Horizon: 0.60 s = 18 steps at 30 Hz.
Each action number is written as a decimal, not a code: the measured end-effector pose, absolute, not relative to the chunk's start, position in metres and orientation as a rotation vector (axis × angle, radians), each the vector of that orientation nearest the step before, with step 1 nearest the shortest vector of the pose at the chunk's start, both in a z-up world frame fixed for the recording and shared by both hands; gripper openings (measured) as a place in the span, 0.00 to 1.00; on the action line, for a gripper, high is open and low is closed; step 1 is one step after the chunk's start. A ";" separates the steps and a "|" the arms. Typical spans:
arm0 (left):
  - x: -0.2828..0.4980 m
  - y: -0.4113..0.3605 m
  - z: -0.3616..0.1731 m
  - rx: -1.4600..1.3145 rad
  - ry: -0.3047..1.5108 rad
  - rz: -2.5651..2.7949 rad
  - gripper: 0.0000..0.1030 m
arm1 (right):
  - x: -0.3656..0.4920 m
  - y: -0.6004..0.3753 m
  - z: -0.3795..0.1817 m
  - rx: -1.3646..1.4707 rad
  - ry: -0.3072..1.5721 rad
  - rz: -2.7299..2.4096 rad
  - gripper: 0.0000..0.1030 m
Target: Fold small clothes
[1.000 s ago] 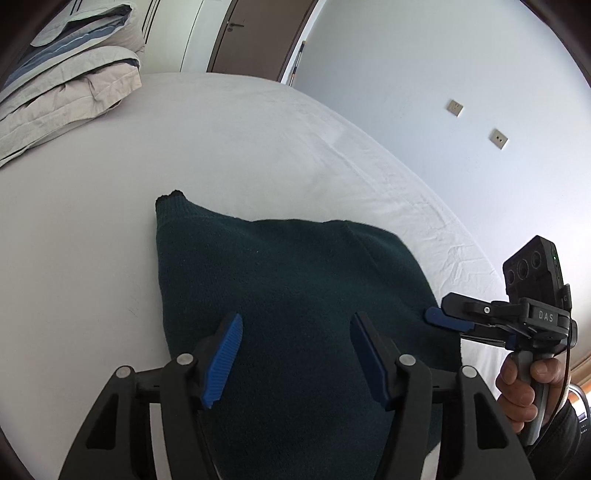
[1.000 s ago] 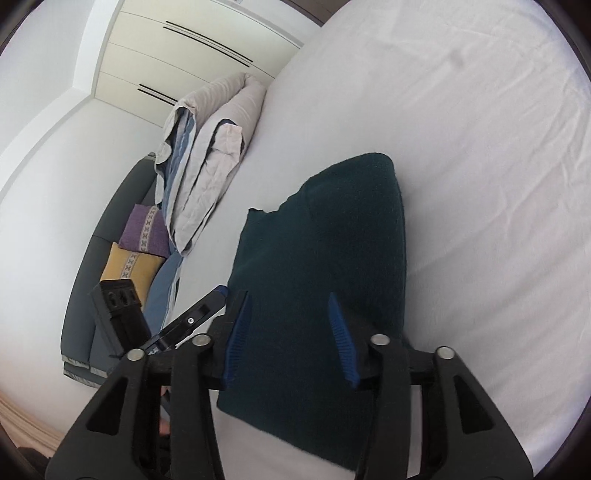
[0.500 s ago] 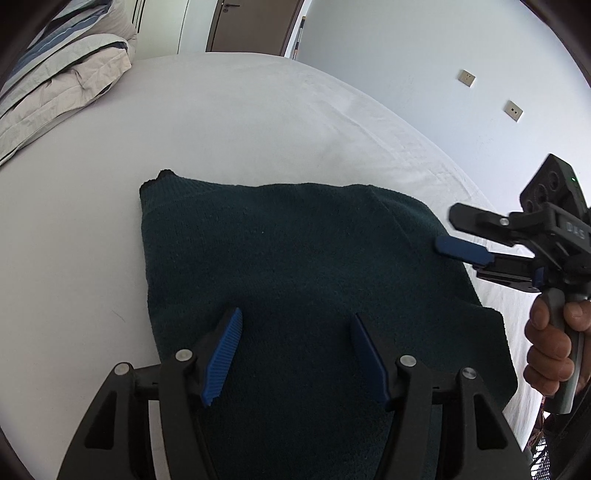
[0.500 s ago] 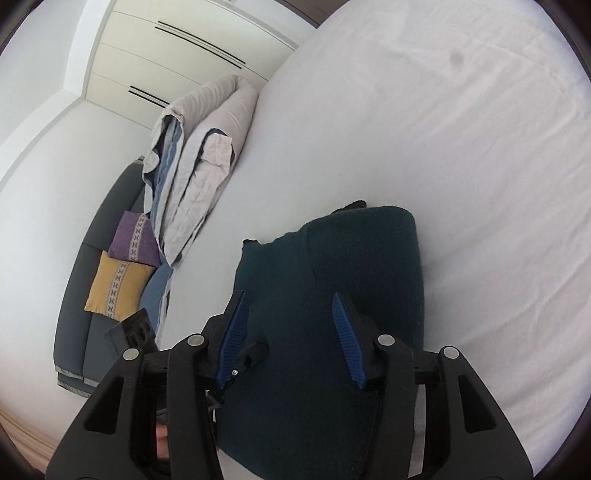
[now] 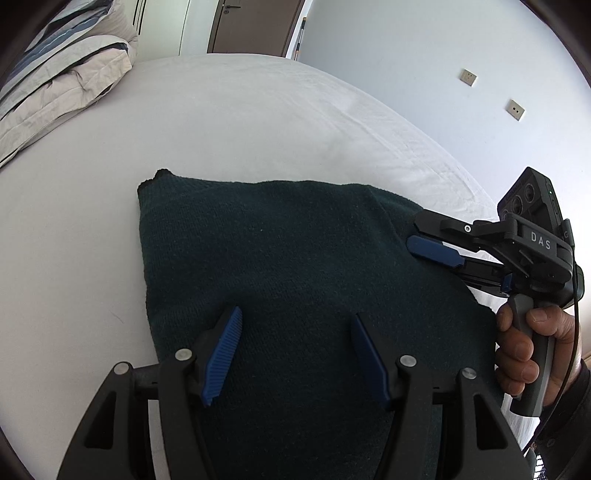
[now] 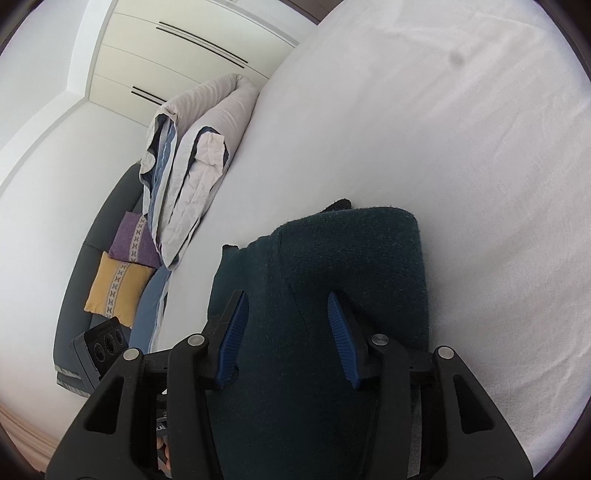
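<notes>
A dark green knitted garment (image 5: 280, 258) lies folded on the white bed sheet (image 5: 240, 122); it also shows in the right wrist view (image 6: 351, 266). My left gripper (image 5: 295, 328) is open and empty, its blue pads just above the garment's near part. My right gripper (image 6: 286, 321) is open and empty over the garment's right side. In the left wrist view the right gripper (image 5: 428, 247) comes in from the right, held by a hand (image 5: 532, 339), with its blue pad at the garment's right edge.
Folded grey and blue bedding (image 5: 62, 74) lies at the bed's far left, also in the right wrist view (image 6: 192, 170). A dark sofa with purple (image 6: 135, 240) and yellow (image 6: 114, 284) cushions stands beside the bed. A door (image 5: 255, 26) and wall are beyond.
The right gripper dropped and moved in onto the garment's right edge. The left gripper stayed open above the near part, shifting slightly. The garment lies much the same.
</notes>
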<state>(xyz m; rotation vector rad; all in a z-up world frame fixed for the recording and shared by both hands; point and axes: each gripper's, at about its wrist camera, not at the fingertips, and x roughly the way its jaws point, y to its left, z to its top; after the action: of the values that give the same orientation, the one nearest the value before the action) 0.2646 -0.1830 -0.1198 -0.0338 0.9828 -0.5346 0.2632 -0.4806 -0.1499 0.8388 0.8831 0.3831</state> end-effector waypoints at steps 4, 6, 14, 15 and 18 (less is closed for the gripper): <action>0.264 -0.179 -0.120 -0.044 0.976 -0.542 0.62 | 0.253 -0.473 -0.131 0.753 0.863 0.317 0.43; 0.265 -0.177 -0.117 -0.064 0.958 -0.550 0.62 | 0.241 -0.470 -0.113 0.683 0.853 0.259 0.44; 0.228 -0.120 -0.086 -0.260 0.885 -0.454 0.72 | 0.188 -0.490 -0.086 0.564 0.935 0.173 0.61; 0.226 -0.115 -0.087 -0.267 0.890 -0.443 0.72 | 0.184 -0.492 -0.089 0.559 0.960 0.175 0.61; 0.226 -0.108 -0.099 -0.285 0.946 -0.433 0.72 | 0.176 -0.489 -0.102 0.559 1.022 0.204 0.61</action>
<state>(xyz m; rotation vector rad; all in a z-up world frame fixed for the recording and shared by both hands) 0.2265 -0.1079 -0.0986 -0.2854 0.9459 -0.4330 0.1763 -0.4886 -0.1022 0.5588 1.0216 0.2039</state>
